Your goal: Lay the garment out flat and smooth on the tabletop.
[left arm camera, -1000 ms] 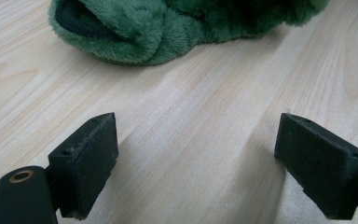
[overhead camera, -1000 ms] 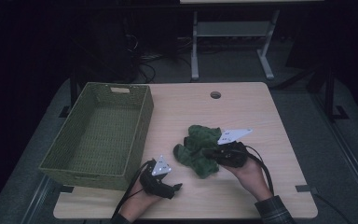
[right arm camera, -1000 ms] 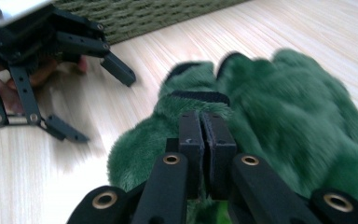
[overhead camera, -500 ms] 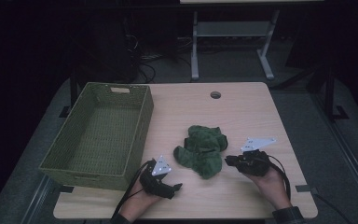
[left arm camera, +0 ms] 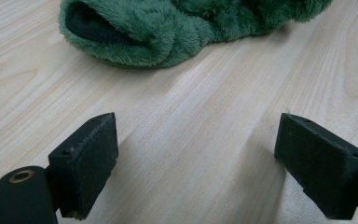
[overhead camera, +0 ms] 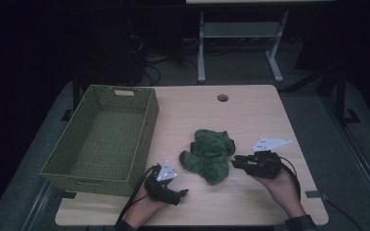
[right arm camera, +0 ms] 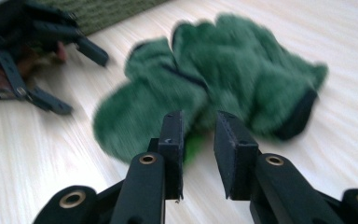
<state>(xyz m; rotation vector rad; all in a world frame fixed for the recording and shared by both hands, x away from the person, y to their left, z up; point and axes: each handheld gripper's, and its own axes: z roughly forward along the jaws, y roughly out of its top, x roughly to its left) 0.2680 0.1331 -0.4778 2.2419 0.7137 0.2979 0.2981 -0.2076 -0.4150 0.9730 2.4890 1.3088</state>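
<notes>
Plainly the green plush cloth [overhead camera: 209,155] lies crumpled near the middle of the worktop [overhead camera: 250,115], right of the woven basket [overhead camera: 103,139], between the two grippers and touched by neither. It looks soft, light and floppy, so I judge a pinch on a raised fold will hold better than one on a flat part. The left gripper [left arm camera: 193,163] holds its fingers wide apart over bare wood, while the right gripper [right arm camera: 198,154] has just been opening, a narrow empty gap between its fingers.

A green woven basket [overhead camera: 103,139] sits on the wooden table [overhead camera: 250,115].
</notes>
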